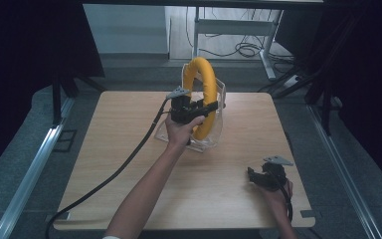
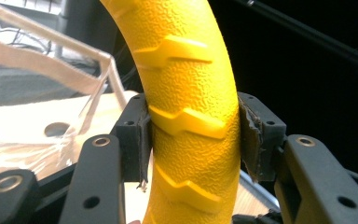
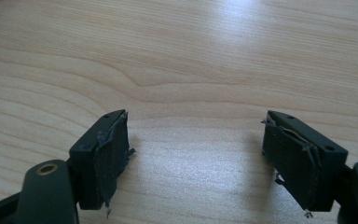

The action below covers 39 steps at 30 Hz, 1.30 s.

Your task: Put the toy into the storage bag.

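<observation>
Near edge, right: the right gripper (image 1: pixel 252 175) rests low over the table (image 1: pixel 129 149), held by the right hand (image 1: pixel 278 191) close to the front right corner.
Right jaws: spread wide in the right gripper view (image 3: pixel 196 158), with bare wood grain between the worn black pads and nothing gripped.
Near edge, left: the left forearm (image 1: pixel 144 194) comes in from the bottom and runs up toward the middle of the table; a black cable (image 1: pixel 114 174) trails from the left gripper back to the front left corner.
Middle: the left hand (image 1: pixel 181 130) holds the left gripper (image 1: pixel 210 107) up against the ring (image 1: pixel 206 94).
Left jaws: closed on the ring; in the left gripper view (image 2: pixel 193 140) both pads press its sides, one on each flank.
Ring: yellow, with a pebbled skin and raised arrow-shaped ribs (image 2: pixel 186 121), standing upright on edge.
Ring's place: toward the far middle of the table, within a clear stand (image 1: pixel 214 137) whose base lies on the wood.
Stand: transparent plastic; its thin walls (image 2: pixel 51 60) show to the left of the ring in the left gripper view.
Beyond the table: grey floor, a metal frame (image 1: pixel 234 27) and loose cords (image 1: pixel 246 49).
</observation>
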Motion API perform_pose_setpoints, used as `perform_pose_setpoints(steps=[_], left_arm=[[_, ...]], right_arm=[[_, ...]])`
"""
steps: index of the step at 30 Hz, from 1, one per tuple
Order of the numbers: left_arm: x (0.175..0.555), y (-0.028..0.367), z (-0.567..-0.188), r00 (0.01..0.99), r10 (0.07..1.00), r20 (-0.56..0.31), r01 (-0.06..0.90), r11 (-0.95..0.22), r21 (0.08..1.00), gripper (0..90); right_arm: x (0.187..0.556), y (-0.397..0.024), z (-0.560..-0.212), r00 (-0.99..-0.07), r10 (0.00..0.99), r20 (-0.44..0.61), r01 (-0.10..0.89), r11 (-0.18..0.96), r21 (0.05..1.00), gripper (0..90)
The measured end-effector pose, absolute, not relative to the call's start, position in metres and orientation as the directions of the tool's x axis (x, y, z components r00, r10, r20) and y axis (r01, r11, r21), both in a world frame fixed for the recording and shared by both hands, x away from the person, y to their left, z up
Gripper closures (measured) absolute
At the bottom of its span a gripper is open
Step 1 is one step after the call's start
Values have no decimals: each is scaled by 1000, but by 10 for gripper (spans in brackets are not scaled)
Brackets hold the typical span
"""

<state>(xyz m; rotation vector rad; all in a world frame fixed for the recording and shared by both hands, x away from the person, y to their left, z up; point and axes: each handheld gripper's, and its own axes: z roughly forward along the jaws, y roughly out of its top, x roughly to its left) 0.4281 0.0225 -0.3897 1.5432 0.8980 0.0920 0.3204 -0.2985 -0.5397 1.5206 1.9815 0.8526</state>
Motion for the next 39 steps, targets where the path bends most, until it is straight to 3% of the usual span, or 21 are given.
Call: perform_pose_setpoints(steps=[7,14,19,25,39], left_arm=[[431,26,-396,677,567,-470,498,119,859,503],[429,28,-394,667,606,-433,476,99,874,486],[421,32,-383,669,635,-386,425,100,900,380],[408,40,-370,692,635,-343,393,67,917,328],[378,63,-374,726,612,-313,375,29,927,330]], right_arm=[[320,-298,-540,-253,967,-12,656,181,733,231],[320,-298,-540,-254,967,-13,656,182,733,231],[320,-298,-540,-255,967,-13,656,182,732,231],[320,-298,-540,-255,967,-13,655,182,733,232],[320,-298,-540,-258,966,-18,652,188,734,234]])
